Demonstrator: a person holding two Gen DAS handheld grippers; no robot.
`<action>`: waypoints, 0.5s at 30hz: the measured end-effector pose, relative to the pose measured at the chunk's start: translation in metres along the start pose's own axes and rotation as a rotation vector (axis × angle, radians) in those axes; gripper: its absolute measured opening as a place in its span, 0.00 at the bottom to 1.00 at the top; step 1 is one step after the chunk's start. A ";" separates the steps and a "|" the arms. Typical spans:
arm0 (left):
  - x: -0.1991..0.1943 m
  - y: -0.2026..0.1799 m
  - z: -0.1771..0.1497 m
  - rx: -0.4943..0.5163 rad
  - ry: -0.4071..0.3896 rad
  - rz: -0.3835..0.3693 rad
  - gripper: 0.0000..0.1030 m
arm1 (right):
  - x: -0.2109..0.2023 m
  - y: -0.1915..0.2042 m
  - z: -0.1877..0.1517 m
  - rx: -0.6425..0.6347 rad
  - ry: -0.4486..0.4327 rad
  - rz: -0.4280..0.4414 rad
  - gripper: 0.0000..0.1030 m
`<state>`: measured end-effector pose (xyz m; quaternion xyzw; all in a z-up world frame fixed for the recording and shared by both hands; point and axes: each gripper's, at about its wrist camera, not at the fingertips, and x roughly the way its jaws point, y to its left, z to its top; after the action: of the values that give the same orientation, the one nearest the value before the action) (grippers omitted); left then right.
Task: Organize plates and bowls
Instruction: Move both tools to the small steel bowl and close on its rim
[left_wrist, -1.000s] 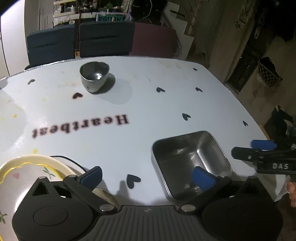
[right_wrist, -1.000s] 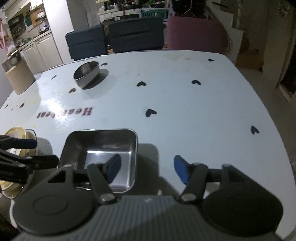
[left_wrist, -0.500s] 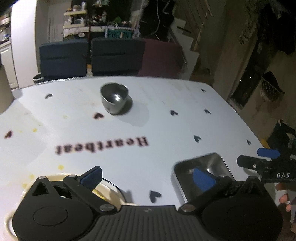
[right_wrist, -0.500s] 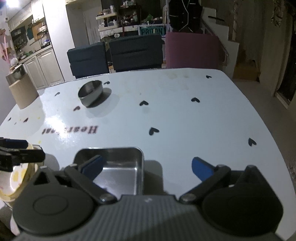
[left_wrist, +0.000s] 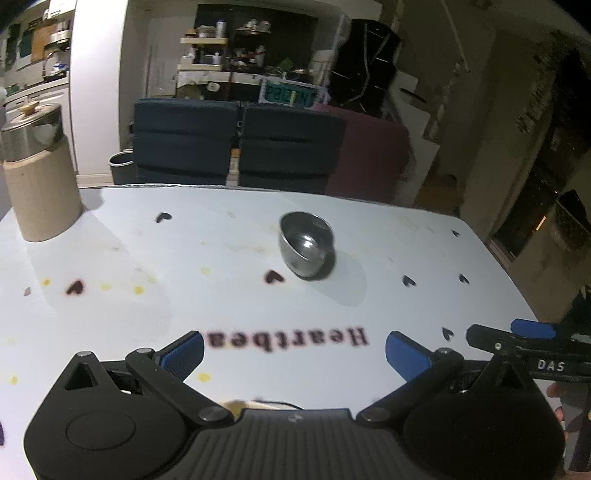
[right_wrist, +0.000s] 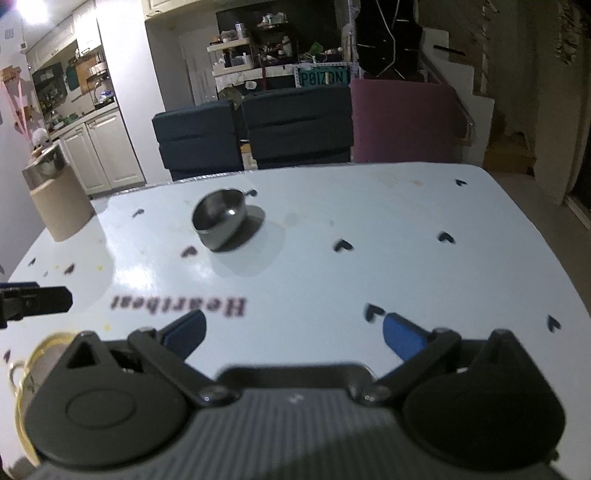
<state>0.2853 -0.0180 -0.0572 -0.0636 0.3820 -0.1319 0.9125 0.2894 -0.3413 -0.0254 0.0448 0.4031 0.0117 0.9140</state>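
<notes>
Both hand-held grippers, left (left_wrist: 293, 354) and right (right_wrist: 293, 334), are hovering spread and empty; the steel bowl (left_wrist: 306, 249) ahead risks skidding across the glossy counter (left_wrist: 221, 295) if nudged.

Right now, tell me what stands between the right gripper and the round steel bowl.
Nothing visible: only bare tablecloth lies between the open right gripper and the round steel bowl.

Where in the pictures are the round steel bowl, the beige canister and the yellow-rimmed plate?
round steel bowl (left_wrist: 306, 245): left wrist view, on its shiny inner wall.
beige canister (left_wrist: 42, 192): left wrist view, on its beige side.
yellow-rimmed plate (right_wrist: 42, 341): right wrist view, on the yellow rim at lower left.
</notes>
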 end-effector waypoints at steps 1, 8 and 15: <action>0.000 0.002 0.002 -0.004 -0.004 0.004 1.00 | 0.005 0.004 0.004 0.000 -0.001 0.002 1.00; 0.012 0.018 0.024 -0.023 -0.032 0.030 1.00 | 0.034 0.025 0.026 0.030 -0.012 0.014 1.00; 0.046 0.031 0.047 -0.080 -0.054 0.041 1.00 | 0.074 0.029 0.045 0.179 0.010 0.021 1.00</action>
<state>0.3563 -0.0014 -0.0623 -0.0957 0.3634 -0.0960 0.9217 0.3728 -0.3119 -0.0468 0.1302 0.4066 -0.0147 0.9042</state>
